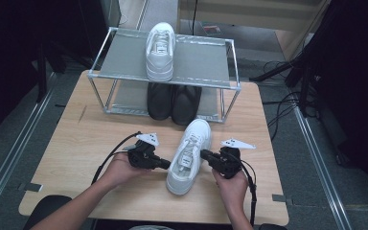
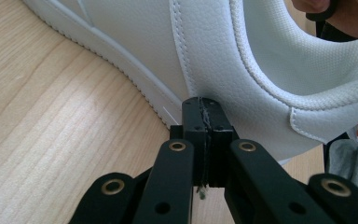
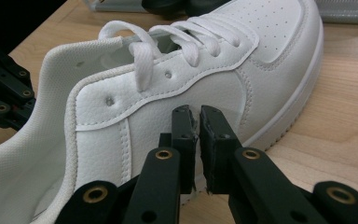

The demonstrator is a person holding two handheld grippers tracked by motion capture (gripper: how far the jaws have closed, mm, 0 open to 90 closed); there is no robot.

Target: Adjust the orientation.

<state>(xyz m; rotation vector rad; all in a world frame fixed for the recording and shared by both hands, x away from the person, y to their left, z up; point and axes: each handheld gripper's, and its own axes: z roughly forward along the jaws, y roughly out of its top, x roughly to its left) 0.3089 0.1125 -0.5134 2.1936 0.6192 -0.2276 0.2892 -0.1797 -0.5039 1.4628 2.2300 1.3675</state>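
The person is pressing the white sneaker (image 1: 188, 155) between both claws, left claw (image 1: 166, 164) together, right claw (image 1: 204, 154) barely apart, probably lifting it next onto the shoe rack (image 1: 124, 60).

Black shoes (image 1: 174, 101) on lower rack (image 1: 230, 86) shelf: heels hidden under the upper shelf, toes visible only. White shoe (image 2: 242, 60) on table: toe and heel cut off in left gripper view; heel cut off at the bottom-left edge in right gripper view. In high view, tips of left gripper (image 1: 168, 164) and right gripper (image 1: 202, 154) too small to tell whether they touch the shoe. Forearms cut off at bottom edge.
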